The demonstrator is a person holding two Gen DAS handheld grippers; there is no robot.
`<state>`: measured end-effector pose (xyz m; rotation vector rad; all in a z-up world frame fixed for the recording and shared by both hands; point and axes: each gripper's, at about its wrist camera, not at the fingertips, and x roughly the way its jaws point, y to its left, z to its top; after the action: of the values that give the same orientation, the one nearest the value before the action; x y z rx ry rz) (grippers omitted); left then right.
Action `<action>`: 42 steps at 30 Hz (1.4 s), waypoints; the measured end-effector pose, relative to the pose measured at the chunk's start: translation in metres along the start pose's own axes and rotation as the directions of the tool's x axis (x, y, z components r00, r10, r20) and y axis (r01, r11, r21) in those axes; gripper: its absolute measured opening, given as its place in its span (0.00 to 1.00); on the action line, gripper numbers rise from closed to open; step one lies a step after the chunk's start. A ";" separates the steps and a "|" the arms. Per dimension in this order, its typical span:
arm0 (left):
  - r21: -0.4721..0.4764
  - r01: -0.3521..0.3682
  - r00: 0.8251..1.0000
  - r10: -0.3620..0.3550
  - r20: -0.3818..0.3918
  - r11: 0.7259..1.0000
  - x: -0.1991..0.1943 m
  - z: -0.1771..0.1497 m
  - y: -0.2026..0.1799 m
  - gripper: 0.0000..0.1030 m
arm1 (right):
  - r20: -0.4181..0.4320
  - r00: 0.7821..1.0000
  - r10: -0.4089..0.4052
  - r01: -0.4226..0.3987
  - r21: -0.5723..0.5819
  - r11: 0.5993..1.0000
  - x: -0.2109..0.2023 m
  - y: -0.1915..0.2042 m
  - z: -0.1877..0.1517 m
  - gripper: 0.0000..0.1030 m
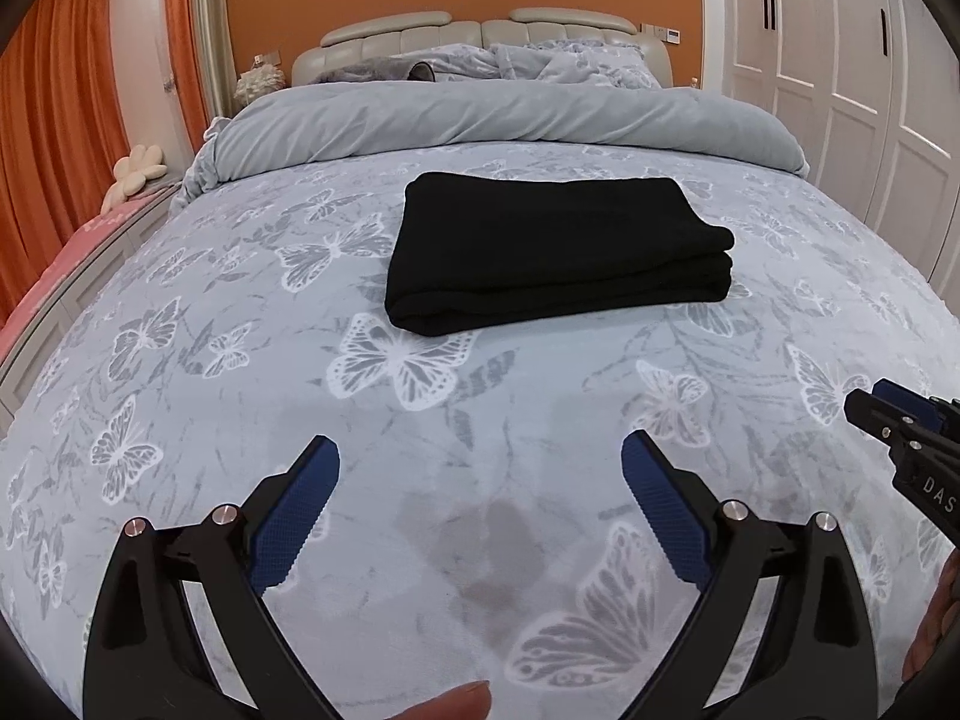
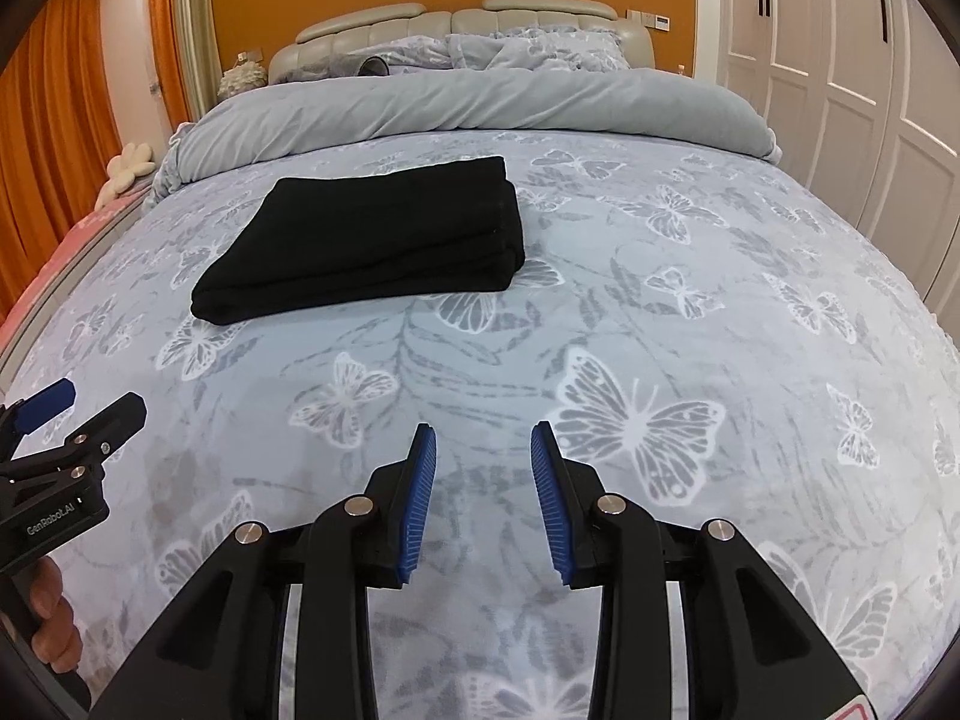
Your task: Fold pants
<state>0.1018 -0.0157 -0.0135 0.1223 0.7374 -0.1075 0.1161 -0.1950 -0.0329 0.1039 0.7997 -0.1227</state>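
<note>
The black pants lie folded into a compact stacked rectangle on the butterfly-print bed cover. They also show in the right wrist view, at the upper left. My left gripper is wide open and empty, held above the cover well short of the pants. My right gripper is open and empty, nearer the foot of the bed and to the right of the pants. The right gripper's tip shows at the right edge of the left wrist view. The left gripper shows at the left edge of the right wrist view.
A rolled grey duvet lies across the bed beyond the pants, with pillows and a padded headboard behind. White wardrobe doors stand on the right. Orange curtains and a pink bench are on the left.
</note>
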 end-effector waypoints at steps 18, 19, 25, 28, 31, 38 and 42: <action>-0.001 -0.008 1.000 0.008 -0.005 1.000 -0.001 -0.001 0.001 0.90 | 0.000 1.000 0.003 -0.003 -0.013 1.000 -0.001 0.004 -0.001 0.32; 0.000 -0.003 1.000 0.003 -0.006 1.000 -0.001 -0.001 0.001 0.90 | -0.002 1.000 0.004 -0.004 -0.014 1.000 0.000 0.004 -0.001 0.32; 0.010 0.000 1.000 0.000 -0.003 1.000 -0.002 -0.001 -0.001 0.90 | 0.000 1.000 0.004 -0.004 -0.015 1.000 -0.001 0.005 -0.001 0.32; 0.012 -0.002 1.000 0.002 -0.004 1.000 -0.001 -0.001 -0.002 0.90 | -0.001 1.000 0.004 -0.004 -0.015 1.000 -0.001 0.006 -0.002 0.32; 0.009 -0.002 1.000 0.002 -0.003 1.000 -0.002 -0.001 -0.002 0.90 | 0.000 1.000 0.002 -0.002 -0.016 1.000 -0.002 0.007 -0.002 0.32; 0.014 0.000 1.000 0.000 -0.004 1.000 -0.001 -0.001 -0.003 0.90 | 0.000 1.000 0.002 -0.002 -0.016 1.000 -0.002 0.008 -0.002 0.32; 0.020 0.003 1.000 -0.003 -0.004 1.000 -0.001 -0.001 -0.006 0.89 | -0.001 1.000 0.004 -0.004 -0.017 1.000 -0.001 0.008 -0.002 0.32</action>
<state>0.0992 -0.0210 -0.0139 0.1407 0.7408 -0.1180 0.1149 -0.1869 -0.0333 0.0897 0.8011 -0.1118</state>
